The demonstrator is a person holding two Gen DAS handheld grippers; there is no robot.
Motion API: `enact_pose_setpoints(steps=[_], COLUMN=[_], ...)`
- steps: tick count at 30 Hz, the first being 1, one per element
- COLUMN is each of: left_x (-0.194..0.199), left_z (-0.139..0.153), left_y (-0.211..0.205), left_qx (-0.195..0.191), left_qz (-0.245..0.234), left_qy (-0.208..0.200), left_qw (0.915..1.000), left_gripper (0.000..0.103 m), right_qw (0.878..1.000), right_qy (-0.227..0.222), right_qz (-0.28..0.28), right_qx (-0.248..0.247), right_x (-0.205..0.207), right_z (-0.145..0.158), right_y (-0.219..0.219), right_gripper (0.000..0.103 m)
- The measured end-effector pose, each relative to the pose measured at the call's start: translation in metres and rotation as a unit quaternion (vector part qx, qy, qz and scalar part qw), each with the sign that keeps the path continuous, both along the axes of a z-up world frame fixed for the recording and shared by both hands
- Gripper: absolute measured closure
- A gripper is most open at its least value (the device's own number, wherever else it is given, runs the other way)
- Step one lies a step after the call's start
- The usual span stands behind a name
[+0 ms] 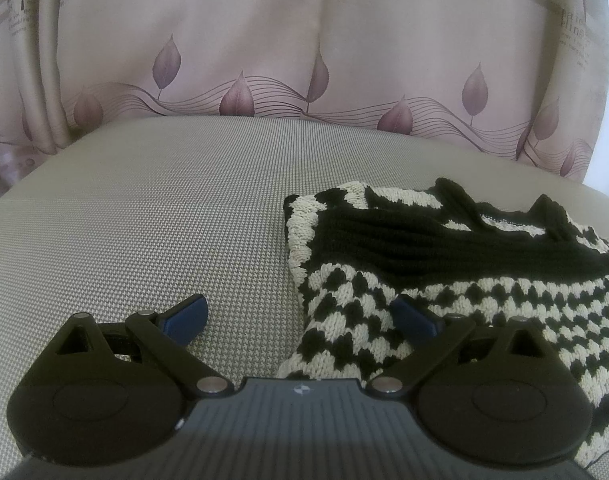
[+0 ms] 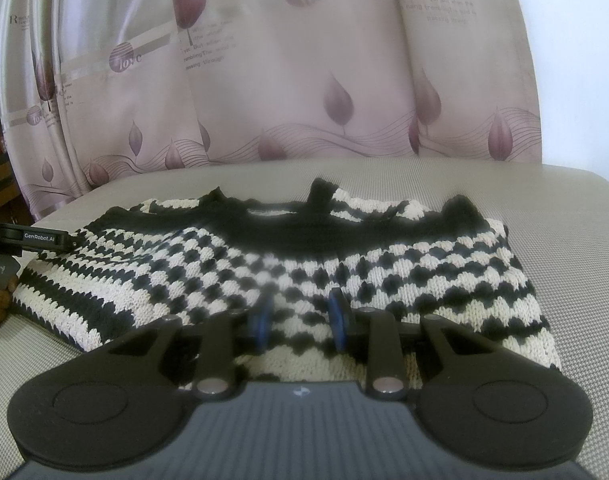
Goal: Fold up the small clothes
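Two grippers at the near hem of one knit top, fold not yet begun.

Checkered black-and-cream knit top [image 2: 288, 256] lies flat on the grey woven tabletop [image 1: 144, 220], black collar toward the far edge by the curtain [image 1: 264, 40]. Left gripper [image 1: 300, 316] spread wide, one pad on bare surface, the other over the garment's left near corner — seemingly ready to pinch. Right gripper [image 2: 300, 316] narrowed over the near hem; whether it pinches the knit I cannot tell. Paired corner holds would suit lifting the hem evenly.

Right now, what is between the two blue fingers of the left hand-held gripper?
In the left wrist view, the left hand-held gripper spans bare grey cushion and the edge of the checkered knit.
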State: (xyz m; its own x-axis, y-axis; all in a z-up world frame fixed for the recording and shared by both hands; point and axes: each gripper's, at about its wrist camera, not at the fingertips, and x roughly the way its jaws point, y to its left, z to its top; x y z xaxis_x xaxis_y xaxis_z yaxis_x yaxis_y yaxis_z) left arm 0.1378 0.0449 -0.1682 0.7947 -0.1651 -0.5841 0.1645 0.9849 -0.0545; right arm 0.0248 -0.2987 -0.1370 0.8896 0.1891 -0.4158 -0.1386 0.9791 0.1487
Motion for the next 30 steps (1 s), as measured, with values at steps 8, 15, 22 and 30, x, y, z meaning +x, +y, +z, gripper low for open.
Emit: enact_pose_setpoints(steps=[8,15,22,30], left_x=[-0.001,-0.001,0.001,0.037], left_z=[0.0,0.0,0.001,0.018], left_y=[0.0,0.0,-0.004,0.011], left_qx=[0.002,0.005,0.015,-0.015], left_qz=[0.001,0.001,0.001,-0.099], left_qy=[-0.002,-0.003,0.003,0.085], left_qw=[1.0,1.0,0.9999,0.9913], left_gripper=[0.005,0.005,0.002,0.023], right_qw=[1.0,1.0,1.0,1.0], right_qy=[0.0,0.0,-0.001,-0.001], right_qz=[0.0,0.001,0.001,0.002], right_qx=[0.0,0.001,0.002,0.008], right_x=[0.0,0.0,0.0,0.0], right_z=[0.0,0.0,0.0,0.0], right_y=[0.0,0.0,0.0,-0.002], right_gripper=[0.075,0.075,0.074,0.074])
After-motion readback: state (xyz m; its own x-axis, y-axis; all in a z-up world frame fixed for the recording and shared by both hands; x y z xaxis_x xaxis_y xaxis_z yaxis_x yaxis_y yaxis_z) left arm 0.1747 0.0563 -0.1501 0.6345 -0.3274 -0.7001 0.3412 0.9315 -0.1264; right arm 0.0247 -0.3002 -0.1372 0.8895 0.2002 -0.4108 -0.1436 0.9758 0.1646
